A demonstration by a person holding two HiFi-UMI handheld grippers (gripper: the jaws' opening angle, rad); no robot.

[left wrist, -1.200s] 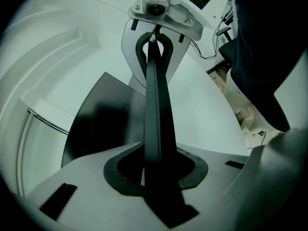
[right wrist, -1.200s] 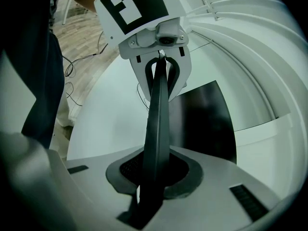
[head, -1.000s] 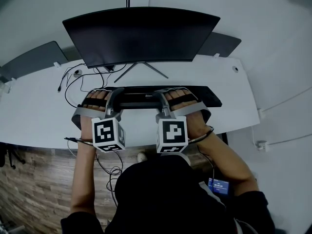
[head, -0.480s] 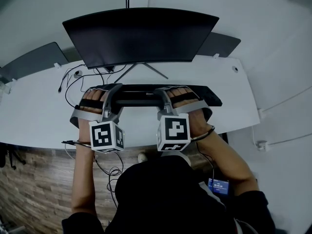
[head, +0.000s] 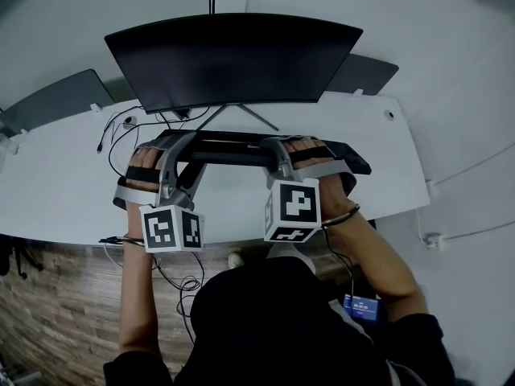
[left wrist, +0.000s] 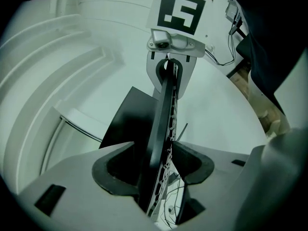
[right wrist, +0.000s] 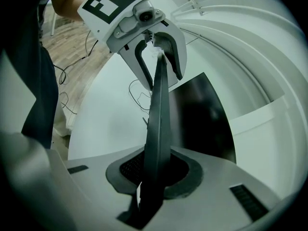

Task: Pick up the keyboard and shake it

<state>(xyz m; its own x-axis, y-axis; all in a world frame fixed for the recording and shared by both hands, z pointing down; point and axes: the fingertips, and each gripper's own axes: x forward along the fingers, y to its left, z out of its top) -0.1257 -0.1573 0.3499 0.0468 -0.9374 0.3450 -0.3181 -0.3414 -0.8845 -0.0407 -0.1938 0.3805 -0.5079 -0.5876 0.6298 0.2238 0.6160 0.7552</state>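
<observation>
a black keyboard (head: 233,149) lies lengthwise across the white desk (head: 64,191), just in front of the stand of a dark curved monitor (head: 233,59), with a gripper at each of its near-edge ends. it appears raised off the desk top, most clearly toward its left end, where a shadow falls on the desk beneath it. the right gripper (right wrist: 156,162) is clamped on the keyboard: in the right gripper view the board runs edge-on through the jaws, which are pressed tight against both its faces. the left gripper (left wrist: 153,148) has the keyboard between its jaws too, but they have just been opening and now stand wide; in the left gripper view a gap shows between the key side and the pad beside it, with thin cables visible through the gap. whether the other pad touches the board's back cannot be made out. in the head view the person's left hand (head: 145,167) and right hand (head: 318,167) grasp the gripper handles, and the two marker cubes sit nearest the body, the left cube (head: 171,227) a little lower in the picture than the right cube (head: 292,210). loose black cables (head: 121,131) trail over the desk left of the monitor stand, and wood-look flooring (head: 56,312) shows below the desk edge.
</observation>
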